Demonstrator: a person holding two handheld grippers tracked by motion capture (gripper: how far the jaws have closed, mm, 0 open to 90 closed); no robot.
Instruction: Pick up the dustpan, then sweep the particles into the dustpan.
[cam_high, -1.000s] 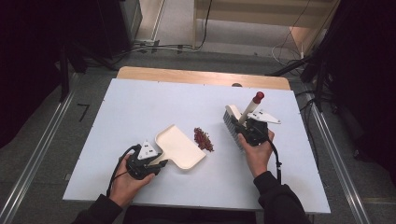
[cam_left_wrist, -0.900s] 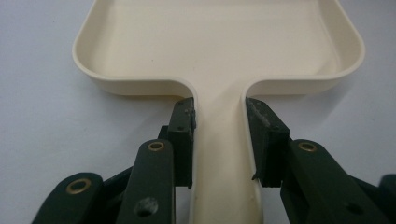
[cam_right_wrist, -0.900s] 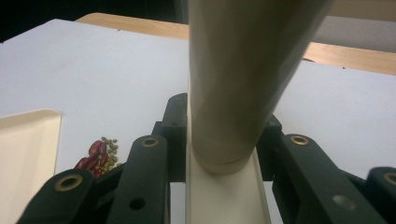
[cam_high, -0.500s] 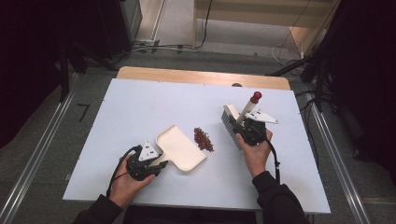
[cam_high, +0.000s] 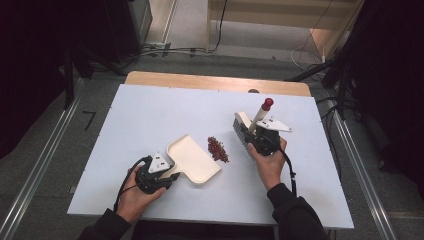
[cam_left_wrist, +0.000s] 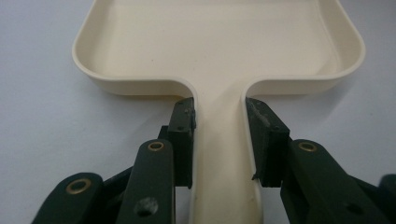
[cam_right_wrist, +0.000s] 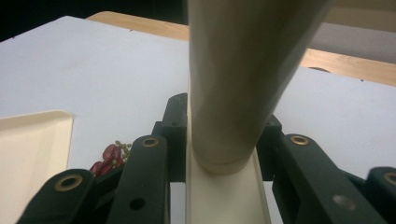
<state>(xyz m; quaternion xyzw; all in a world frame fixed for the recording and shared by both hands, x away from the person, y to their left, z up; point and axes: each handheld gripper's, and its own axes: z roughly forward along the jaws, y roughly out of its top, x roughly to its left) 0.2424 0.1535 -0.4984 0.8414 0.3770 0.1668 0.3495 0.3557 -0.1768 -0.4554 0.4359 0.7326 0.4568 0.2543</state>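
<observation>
Left tool (cam_high: 172, 176): pressed onto the handle of the cream dustpan (cam_high: 192, 159); in the left gripper view both pads are seen flat against the handle's sides, just below the pan's back wall (cam_left_wrist: 219, 86)
Right tool (cam_high: 256, 135): clamped on the handle of the hand brush (cam_high: 245, 129), whose red-capped end (cam_high: 268, 103) is tilted up and away; in the right gripper view the pale handle (cam_right_wrist: 243, 70) is seen rising between the jaws
Debris: a small heap of red and tan bits (cam_high: 218, 149) is left loose on the white tabletop (cam_high: 150, 110), between pan and brush; it is also glimpsed low at the left of the right gripper view (cam_right_wrist: 109, 156)
Dustpan position: laid flat on the tabletop, its open lip turned toward the heap, near it but apart
Brush position: bristle head held just beyond the heap on the far right side, seemingly raised a little; contact with the tabletop cannot be told
Done: both implements judged to be picked up and lined up on either side of the heap
Left: nothing is seen inside the pan, so the whole sweep is judged to be outstanding, followed presumably by lifting the loaded pan away
Progress: early, preparation finished and sweeping not yet begun
</observation>
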